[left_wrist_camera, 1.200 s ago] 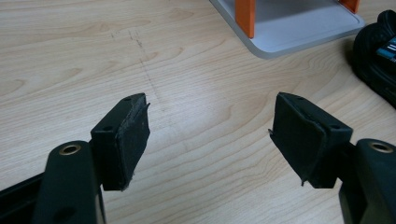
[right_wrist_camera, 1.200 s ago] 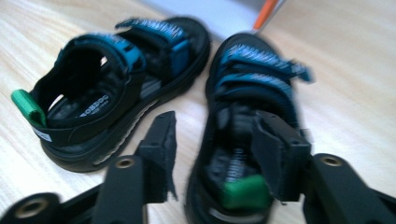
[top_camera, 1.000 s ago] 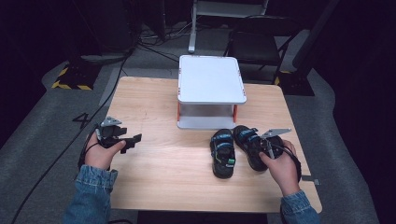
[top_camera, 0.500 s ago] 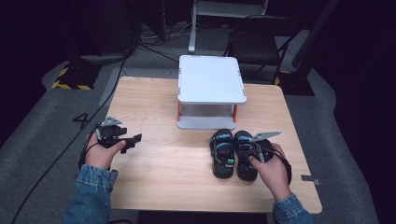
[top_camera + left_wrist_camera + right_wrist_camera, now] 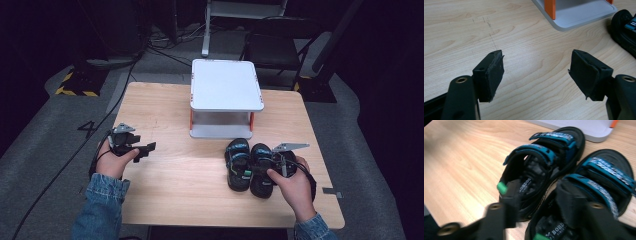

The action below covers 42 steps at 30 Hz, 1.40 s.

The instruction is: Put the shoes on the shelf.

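Wooden table point(image 5: 175, 190): right gripper point(image 5: 260, 170) (jaws just opening) hovers unclenched over two sandals point(image 5: 248, 164); left gripper point(image 5: 148, 148) rests released.

**Open wood on the left, shoes and stand crowd the right**

The surface point(image 5: 175, 180) lies bare across its left and middle, so the left tongs point(image 5: 148, 147), held apart over plain wood, have open passage ahead. At the far middle the white stand point(image 5: 226, 85) blocks the way, with a low gap between its shelves. Just in front of it the two sandals point(image 5: 248, 165) sit side by side, touching, right at the right tongs point(image 5: 536, 200), whose jaws have just been opening around their adjoining edges
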{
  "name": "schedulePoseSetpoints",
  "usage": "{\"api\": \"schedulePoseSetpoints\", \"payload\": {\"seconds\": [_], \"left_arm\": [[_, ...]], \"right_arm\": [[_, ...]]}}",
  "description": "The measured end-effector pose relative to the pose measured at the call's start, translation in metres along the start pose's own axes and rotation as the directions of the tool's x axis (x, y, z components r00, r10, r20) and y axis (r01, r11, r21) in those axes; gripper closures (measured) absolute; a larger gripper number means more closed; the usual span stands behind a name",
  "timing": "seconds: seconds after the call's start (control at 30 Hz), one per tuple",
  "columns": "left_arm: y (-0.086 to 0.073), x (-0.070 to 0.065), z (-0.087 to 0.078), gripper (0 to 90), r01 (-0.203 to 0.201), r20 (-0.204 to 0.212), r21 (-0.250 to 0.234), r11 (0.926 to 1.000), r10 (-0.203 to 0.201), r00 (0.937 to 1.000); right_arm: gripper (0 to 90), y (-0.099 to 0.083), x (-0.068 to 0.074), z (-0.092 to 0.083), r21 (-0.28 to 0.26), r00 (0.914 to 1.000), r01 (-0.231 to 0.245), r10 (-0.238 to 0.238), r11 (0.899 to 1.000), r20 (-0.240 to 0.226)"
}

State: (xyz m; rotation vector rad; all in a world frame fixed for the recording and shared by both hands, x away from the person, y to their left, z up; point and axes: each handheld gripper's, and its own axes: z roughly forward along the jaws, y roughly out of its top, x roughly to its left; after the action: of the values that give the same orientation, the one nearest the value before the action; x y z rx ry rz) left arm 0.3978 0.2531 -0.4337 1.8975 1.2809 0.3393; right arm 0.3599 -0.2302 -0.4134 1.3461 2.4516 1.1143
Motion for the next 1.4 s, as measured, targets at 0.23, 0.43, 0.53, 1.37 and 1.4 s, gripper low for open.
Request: {"api": "schedulePoseSetpoints", "payload": {"seconds": [0.23,0.43,0.53,1.37,1.4], "left_arm": [[-0.003,-0.001,-0.002,27.9,-0.008,-0.005,0.002,1.0,0.008,1.0],[-0.009,0.004,-0.01,27.9,0.004,-0.021,0.0,1.0,-0.004,0.9998],[-0.01,0.004,-0.013,27.9,0.007,-0.026,-0.003,1.0,-0.007,0.9996],[-0.009,0.0,-0.007,27.9,-0.009,-0.021,0.013,0.9999,0.009,0.9997],[-0.009,0.0,-0.007,27.9,-0.01,-0.021,0.01,0.9999,0.01,0.9997]], "right_arm": [[36.7,0.0,0.003,0.013,-0.048,0.9924,-0.123,0.123,0.991,-0.007],[37.5,0.005,0.005,0.013,-0.037,0.9889,-0.148,0.149,0.988,0.009],[38.8,0.005,0.001,0.012,-0.043,0.9859,-0.168,0.167,0.985,-0.01],[41.6,-0.002,0.022,0.025,0.042,0.9765,-0.175,0.167,0.984,0.136],[44.5,-0.002,0.02,0.023,0.018,0.9761,-0.172,0.168,0.985,0.138]]}}
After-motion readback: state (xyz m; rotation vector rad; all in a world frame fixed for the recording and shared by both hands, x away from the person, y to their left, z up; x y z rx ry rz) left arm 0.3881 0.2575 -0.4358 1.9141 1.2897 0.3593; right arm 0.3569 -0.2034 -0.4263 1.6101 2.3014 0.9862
